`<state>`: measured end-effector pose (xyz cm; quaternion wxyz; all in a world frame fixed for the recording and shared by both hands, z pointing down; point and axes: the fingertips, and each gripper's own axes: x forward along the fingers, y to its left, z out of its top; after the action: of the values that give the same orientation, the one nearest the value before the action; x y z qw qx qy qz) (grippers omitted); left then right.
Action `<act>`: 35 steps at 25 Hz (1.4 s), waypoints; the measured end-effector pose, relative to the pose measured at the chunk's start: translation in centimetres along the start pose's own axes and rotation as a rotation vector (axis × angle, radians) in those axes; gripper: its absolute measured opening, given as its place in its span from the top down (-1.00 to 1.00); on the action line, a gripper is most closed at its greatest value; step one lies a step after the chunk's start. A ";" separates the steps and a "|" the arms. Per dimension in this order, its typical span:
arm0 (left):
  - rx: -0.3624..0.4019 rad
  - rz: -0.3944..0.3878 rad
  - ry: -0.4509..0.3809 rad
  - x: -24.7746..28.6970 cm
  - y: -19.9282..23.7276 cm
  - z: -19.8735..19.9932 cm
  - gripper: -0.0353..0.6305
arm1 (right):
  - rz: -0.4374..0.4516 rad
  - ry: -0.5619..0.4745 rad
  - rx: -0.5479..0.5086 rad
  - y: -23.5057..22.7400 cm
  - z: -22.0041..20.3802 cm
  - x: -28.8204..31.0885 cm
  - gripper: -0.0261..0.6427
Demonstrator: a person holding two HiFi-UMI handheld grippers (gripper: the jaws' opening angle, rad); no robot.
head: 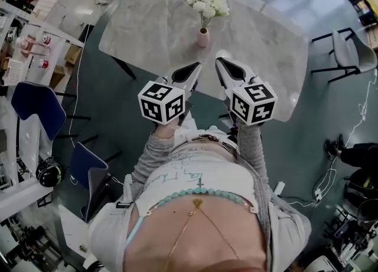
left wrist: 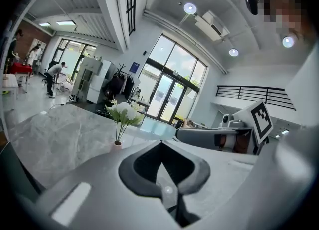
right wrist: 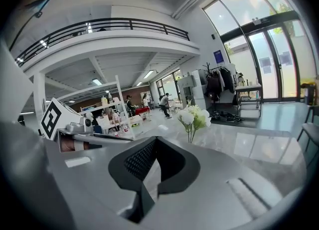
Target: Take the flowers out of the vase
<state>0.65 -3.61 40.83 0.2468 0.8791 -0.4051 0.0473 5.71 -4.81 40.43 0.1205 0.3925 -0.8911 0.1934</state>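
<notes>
White flowers [head: 208,2] stand upright in a small pink vase [head: 203,38] near the far middle of the marble table [head: 147,29]. My left gripper [head: 190,71] and right gripper [head: 223,67] hover side by side over the table's near edge, short of the vase. Both are shut and hold nothing. In the left gripper view the flowers [left wrist: 124,114] and vase [left wrist: 117,144] sit ahead and left of the closed left gripper [left wrist: 160,144]. Seen from the right gripper [right wrist: 154,140], the flowers [right wrist: 194,118] rise ahead and to the right; its body hides the vase.
A white chair [head: 349,52] stands at the table's right end. A blue chair [head: 36,107] and shelving [head: 23,46] are on the left. Someone's legs [head: 357,156] show at the right edge, with cables [head: 331,176] on the floor.
</notes>
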 end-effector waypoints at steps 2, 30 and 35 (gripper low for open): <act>0.004 -0.018 0.011 0.3 0.7 0.2 0.89 | -0.013 -0.004 0.005 -0.1 0.2 0.8 0.84; -0.005 -0.114 0.049 0.1 5.4 0.9 0.89 | -0.158 -0.001 0.040 -0.8 0.7 3.5 0.84; -0.025 -0.073 0.049 0.7 6.3 0.8 0.89 | -0.136 0.017 0.039 -1.8 0.8 4.4 0.84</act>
<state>-3.62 -7.92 42.86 0.2690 0.8888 -0.3671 0.0547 4.10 -9.10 41.74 0.1334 0.4528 -0.8573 0.2054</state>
